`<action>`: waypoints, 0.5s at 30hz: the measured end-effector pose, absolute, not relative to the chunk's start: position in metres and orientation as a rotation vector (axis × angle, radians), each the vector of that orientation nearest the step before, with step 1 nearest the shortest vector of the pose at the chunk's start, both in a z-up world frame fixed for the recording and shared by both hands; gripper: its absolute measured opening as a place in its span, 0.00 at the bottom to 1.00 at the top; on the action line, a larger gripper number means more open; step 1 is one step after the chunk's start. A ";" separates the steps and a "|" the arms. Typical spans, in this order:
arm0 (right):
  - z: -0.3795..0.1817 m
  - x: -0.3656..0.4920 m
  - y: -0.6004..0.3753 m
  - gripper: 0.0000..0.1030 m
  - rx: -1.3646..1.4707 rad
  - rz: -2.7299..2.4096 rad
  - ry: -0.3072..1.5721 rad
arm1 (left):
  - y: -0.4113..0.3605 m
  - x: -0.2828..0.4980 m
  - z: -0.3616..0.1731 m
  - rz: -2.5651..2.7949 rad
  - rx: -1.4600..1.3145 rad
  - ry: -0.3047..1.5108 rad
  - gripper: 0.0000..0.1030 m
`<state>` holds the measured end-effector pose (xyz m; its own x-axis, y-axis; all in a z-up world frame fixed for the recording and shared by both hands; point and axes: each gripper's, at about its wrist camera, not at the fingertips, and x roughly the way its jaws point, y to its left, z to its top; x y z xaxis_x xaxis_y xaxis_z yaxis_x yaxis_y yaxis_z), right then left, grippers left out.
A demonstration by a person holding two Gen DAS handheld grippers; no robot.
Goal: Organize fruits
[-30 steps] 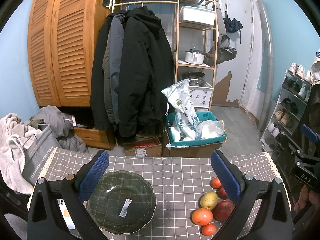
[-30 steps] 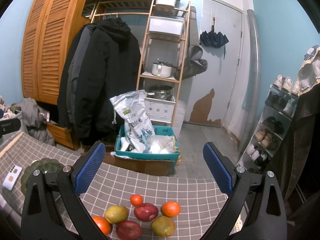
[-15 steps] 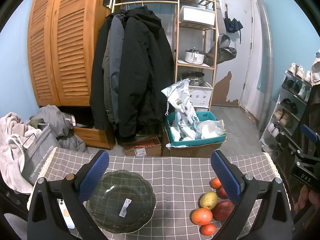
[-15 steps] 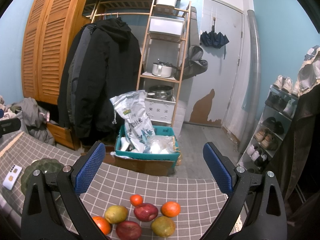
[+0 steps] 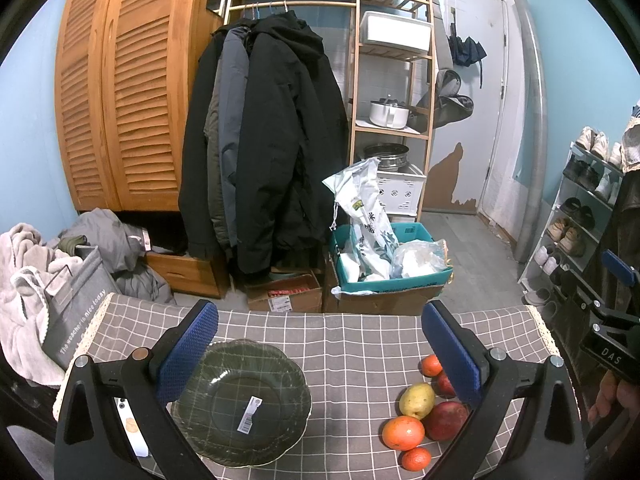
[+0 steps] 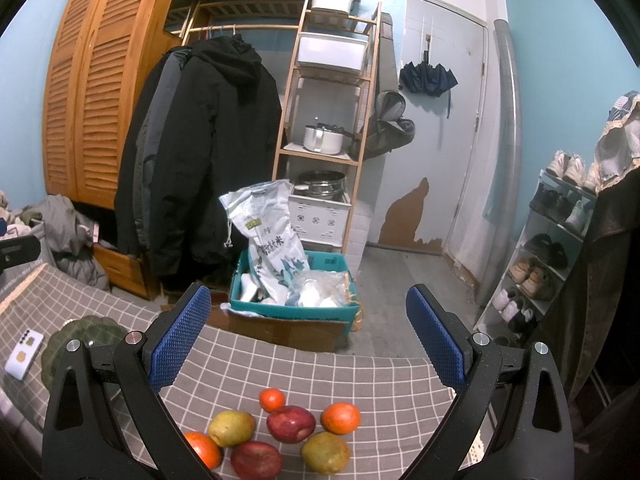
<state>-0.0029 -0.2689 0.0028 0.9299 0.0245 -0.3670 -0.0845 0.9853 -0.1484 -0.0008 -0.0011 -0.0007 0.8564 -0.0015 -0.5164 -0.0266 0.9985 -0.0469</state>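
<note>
both the left gripper (image 5: 318, 340) and right gripper (image 6: 308, 324) are spread wide and hold nothing. the loose fruit cluster (image 6: 280, 436) lies right of the empty dark green scalloped glass plate (image 5: 240, 400). lower the right gripper over one fruit, centred, before closing.

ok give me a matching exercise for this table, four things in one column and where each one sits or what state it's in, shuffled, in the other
Things:
1. dark green scalloped glass plate
2. white rectangular phone
3. cluster of round oranges, red apples and yellow-green fruits
4. teal open-top cardboard box

Places or states:
A. on the floor beyond the table, holding a printed white sack
B. lying flat near the table's left edge, beside the plate
C. holds no fruit, white barcode sticker on it
D. gathered on the checked cloth in front of the right gripper

Pairs: 1-C, 2-B, 3-D, 4-A
</note>
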 end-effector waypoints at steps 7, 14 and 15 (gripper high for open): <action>0.003 -0.003 -0.271 0.93 -0.164 0.055 0.373 | -0.001 -0.001 -0.001 0.013 -0.054 0.540 1.00; 0.003 -0.003 -0.273 0.93 -0.163 0.055 0.372 | -0.001 -0.001 -0.001 0.013 -0.054 0.539 1.00; 0.003 -0.003 -0.273 0.93 -0.163 0.055 0.372 | -0.001 -0.001 -0.001 0.012 -0.053 0.539 1.00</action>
